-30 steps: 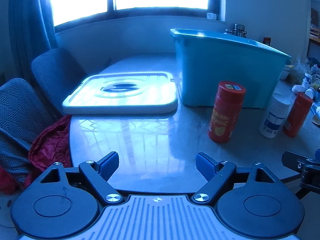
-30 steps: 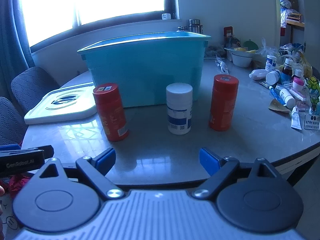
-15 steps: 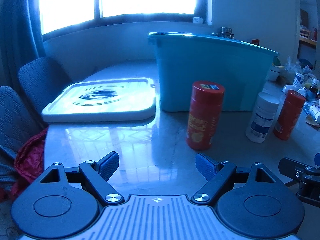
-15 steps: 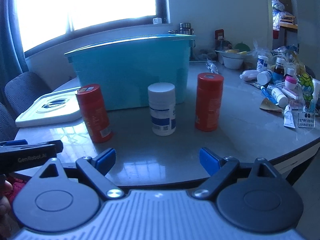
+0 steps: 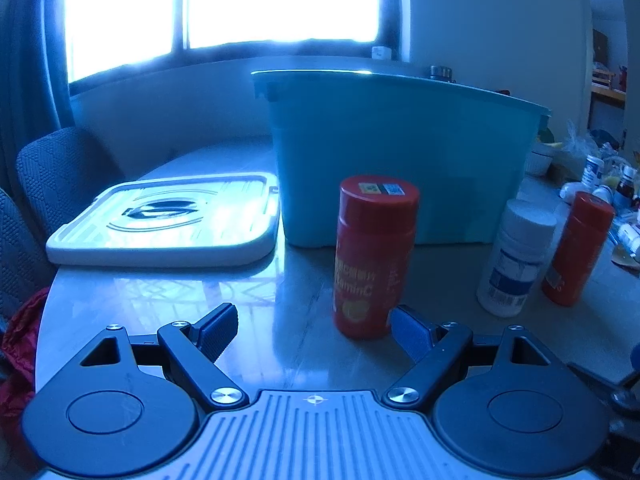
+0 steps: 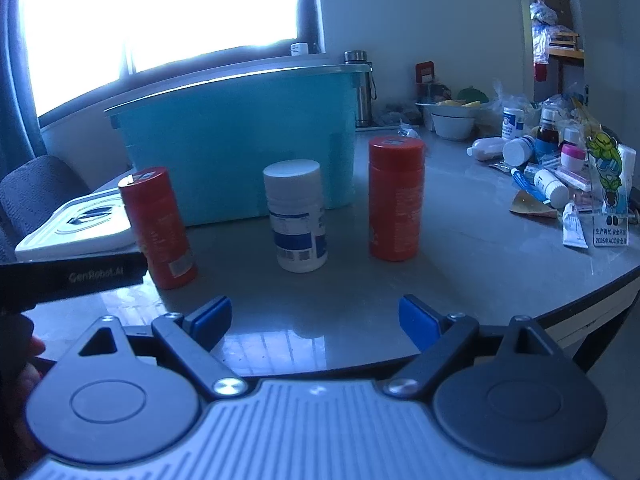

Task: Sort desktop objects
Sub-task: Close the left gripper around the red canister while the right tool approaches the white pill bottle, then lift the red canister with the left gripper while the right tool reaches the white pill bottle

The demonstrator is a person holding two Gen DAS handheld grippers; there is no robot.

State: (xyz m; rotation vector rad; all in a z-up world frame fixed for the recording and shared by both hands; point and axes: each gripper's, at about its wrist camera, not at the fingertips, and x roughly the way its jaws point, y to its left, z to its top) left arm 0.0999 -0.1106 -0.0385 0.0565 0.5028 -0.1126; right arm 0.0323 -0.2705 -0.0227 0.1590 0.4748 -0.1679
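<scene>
Three bottles stand upright in a row before a teal storage bin (image 5: 400, 152) (image 6: 240, 136): a red vitamin bottle (image 5: 372, 256) (image 6: 158, 228), a white bottle with a blue label (image 5: 518, 256) (image 6: 296, 216), and a second red bottle (image 5: 576, 248) (image 6: 396, 200). My left gripper (image 5: 314, 330) is open and empty, its right fingertip (image 5: 408, 332) just beside the first red bottle's base. My right gripper (image 6: 314, 320) is open and empty, short of the white bottle. The left gripper's body (image 6: 72, 278) shows at the left of the right wrist view.
The bin's white lid (image 5: 168, 220) lies flat at the left of the table. Small bottles, tubes and packets (image 6: 560, 176) and a white bowl (image 6: 452, 120) crowd the right side. Grey chairs (image 5: 60, 172) and a red cloth (image 5: 20, 328) sit beyond the table's left edge.
Both grippers have moved forward toward the bottles. The left one has swung right, bringing the first red bottle close to its right finger. Both jaws stay open.
</scene>
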